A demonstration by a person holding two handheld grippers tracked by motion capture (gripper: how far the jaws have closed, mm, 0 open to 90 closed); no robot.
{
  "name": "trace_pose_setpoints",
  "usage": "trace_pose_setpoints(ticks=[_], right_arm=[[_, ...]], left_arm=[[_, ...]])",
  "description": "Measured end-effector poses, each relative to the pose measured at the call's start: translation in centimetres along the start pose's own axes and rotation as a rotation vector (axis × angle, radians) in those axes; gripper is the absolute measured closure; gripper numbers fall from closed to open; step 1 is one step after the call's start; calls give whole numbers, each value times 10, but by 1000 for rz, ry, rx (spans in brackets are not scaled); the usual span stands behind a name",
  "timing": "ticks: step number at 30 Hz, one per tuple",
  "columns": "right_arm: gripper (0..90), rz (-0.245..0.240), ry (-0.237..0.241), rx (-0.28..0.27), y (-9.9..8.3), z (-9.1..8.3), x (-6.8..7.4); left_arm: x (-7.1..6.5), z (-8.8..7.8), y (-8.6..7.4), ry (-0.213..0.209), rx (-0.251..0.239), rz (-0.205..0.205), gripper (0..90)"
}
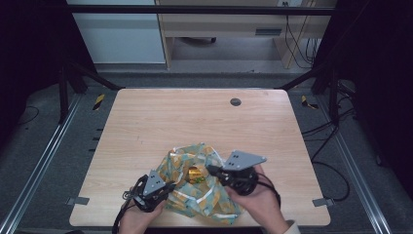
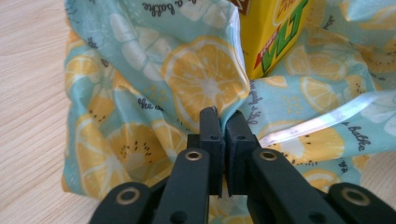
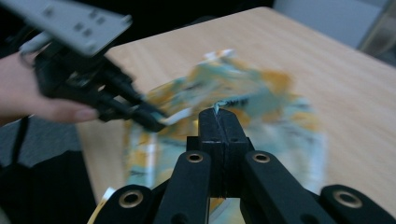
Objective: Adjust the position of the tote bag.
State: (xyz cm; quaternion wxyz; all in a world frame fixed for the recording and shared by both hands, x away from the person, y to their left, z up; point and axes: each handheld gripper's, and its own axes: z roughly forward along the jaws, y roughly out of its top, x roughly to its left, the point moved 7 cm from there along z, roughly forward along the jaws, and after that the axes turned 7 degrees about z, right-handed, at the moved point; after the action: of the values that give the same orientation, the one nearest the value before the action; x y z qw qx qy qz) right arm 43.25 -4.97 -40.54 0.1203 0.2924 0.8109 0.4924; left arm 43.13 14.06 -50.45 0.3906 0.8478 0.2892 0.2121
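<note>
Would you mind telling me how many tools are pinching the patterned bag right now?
2: the left tool is shut on the lemon-print bag at its near-left edge, and the right tool is shut on its top edge beside the yellow carton.

I've got the bag (image 1: 202,187) at the table's (image 1: 146,122) near edge, a carton (image 1: 195,173) in it, my left gripper (image 1: 168,186) on its left, right gripper (image 1: 210,169) on its right.

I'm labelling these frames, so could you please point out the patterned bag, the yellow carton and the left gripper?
patterned bag (image 2: 201,79): left gripper view, lemon-slice print.
yellow carton (image 2: 275,32): left gripper view, printed front face.
left gripper (image 2: 223,123): left gripper view, between its fingertips.
</note>
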Motion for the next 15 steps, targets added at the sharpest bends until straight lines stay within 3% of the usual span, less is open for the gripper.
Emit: trace_pose_setpoints(ticks=[2,5,6,8,12,15], right_arm=[[900,-19,54,16,-10,19,21],[900,-35,93,27,-18,31,33],[900,-51,104,63,-28,42,40],[900,-52,107,75,-32,46,42],[900,-43,100,168,-62,67,40],[900,-29,90,193,-72,73,36]], left_arm=[[3,-4,0,12,-13,-9,757],[8,-13,1,34,-43,-26,676],[12,-17,2,50,-54,-32,618],[14,-20,3,57,-63,-35,607],[16,-28,8,63,-81,-36,562],[17,-31,11,71,-90,-37,538]])
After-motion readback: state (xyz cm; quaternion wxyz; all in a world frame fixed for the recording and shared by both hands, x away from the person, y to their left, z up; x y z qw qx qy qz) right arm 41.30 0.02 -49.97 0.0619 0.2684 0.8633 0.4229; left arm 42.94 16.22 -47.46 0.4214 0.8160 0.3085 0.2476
